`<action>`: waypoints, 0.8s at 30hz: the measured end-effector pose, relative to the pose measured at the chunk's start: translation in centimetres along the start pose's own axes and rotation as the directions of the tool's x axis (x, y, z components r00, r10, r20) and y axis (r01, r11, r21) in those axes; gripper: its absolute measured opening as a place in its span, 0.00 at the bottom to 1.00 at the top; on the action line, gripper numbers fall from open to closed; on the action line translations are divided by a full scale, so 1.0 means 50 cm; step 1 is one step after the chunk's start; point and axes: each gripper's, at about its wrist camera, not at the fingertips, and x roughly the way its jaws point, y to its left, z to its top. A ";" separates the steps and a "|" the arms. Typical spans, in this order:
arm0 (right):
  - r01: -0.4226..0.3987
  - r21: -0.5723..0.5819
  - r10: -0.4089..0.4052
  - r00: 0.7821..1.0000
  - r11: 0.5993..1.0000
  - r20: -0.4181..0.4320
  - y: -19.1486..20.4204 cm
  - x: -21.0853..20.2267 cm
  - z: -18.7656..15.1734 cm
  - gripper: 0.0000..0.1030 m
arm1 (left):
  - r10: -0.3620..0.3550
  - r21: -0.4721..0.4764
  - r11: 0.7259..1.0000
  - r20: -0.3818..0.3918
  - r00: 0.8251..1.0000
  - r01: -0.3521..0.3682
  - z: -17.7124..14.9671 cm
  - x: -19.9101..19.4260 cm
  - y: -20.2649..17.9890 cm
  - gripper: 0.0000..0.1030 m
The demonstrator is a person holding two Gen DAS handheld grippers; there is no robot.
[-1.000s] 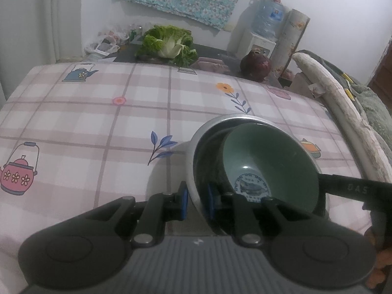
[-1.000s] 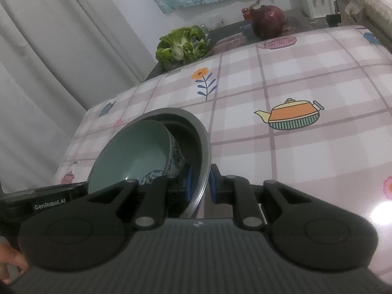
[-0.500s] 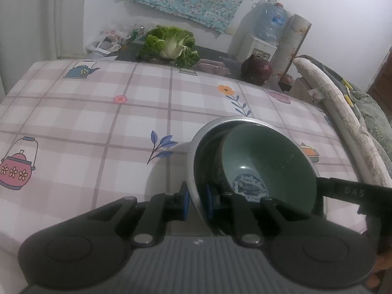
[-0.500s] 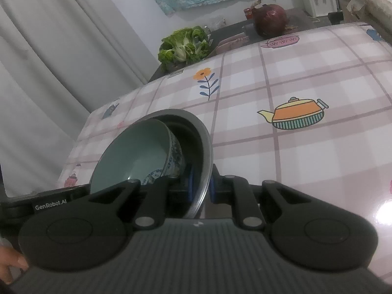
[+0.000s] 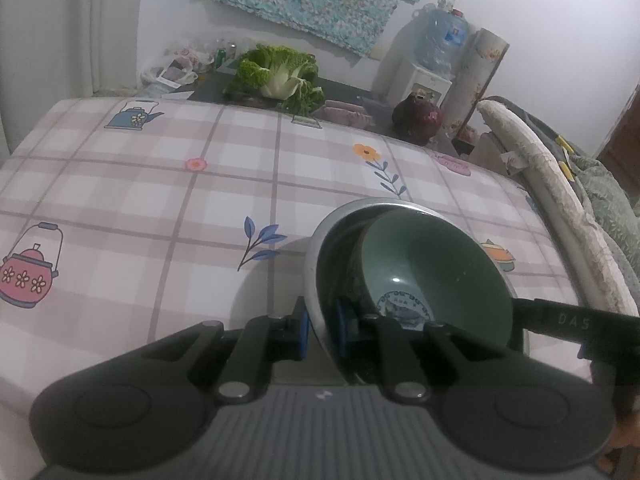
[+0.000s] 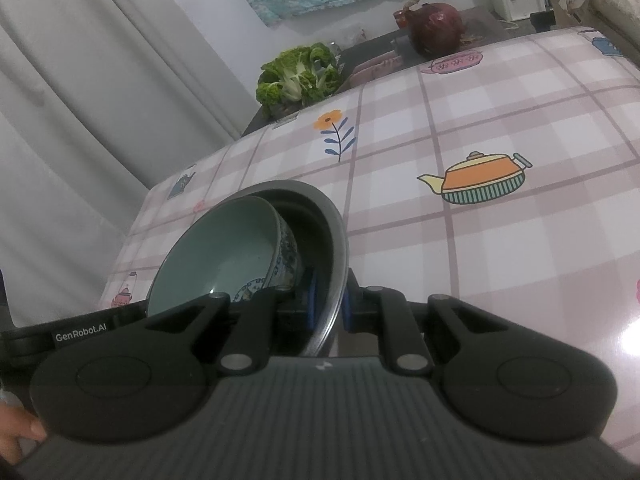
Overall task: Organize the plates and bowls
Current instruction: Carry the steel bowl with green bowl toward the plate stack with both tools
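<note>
A steel bowl (image 5: 316, 248) holds a green ceramic bowl (image 5: 432, 264) with a blue-and-white pattern, which leans inside it. My left gripper (image 5: 322, 330) is shut on the steel bowl's near left rim, one blue pad outside and one inside. In the right wrist view the same steel bowl (image 6: 334, 232) and green bowl (image 6: 224, 252) appear, with my right gripper (image 6: 328, 312) shut on the opposite rim. Each gripper's black body shows at the edge of the other's view. The bowl's base is hidden, so contact with the tablecloth (image 5: 160, 200) cannot be told.
A leafy cabbage (image 5: 276, 76) and a dark red round vegetable (image 5: 418, 118) lie on a dark surface beyond the table's far edge. A water dispenser (image 5: 432, 64) stands behind. Bedding (image 5: 592, 208) lines the right side, curtains (image 6: 80, 100) the left.
</note>
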 end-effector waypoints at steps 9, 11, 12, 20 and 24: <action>-0.005 -0.004 0.005 1.000 1.000 0.012 0.003 -0.008 0.002 0.12 | -0.004 -0.003 1.000 0.013 1.000 0.004 0.004 -0.015 -0.003 0.13; -0.005 -0.006 0.005 1.000 1.000 0.015 0.005 -0.011 0.003 0.12 | -0.005 -0.004 1.000 0.015 1.000 0.005 0.005 -0.019 -0.003 0.13; -0.005 -0.007 0.005 1.000 1.000 0.017 0.006 -0.013 0.003 0.12 | -0.005 -0.004 1.000 0.017 1.000 0.005 0.005 -0.021 -0.003 0.13; -0.009 -0.011 0.009 1.000 1.000 0.025 0.014 -0.024 0.008 0.12 | -0.007 -0.005 1.000 0.030 1.000 0.007 0.009 -0.037 -0.006 0.13; -0.012 -0.013 0.012 0.999 1.000 0.031 0.018 -0.030 0.010 0.12 | -0.006 -0.005 1.000 0.038 0.999 0.007 0.010 -0.048 -0.009 0.13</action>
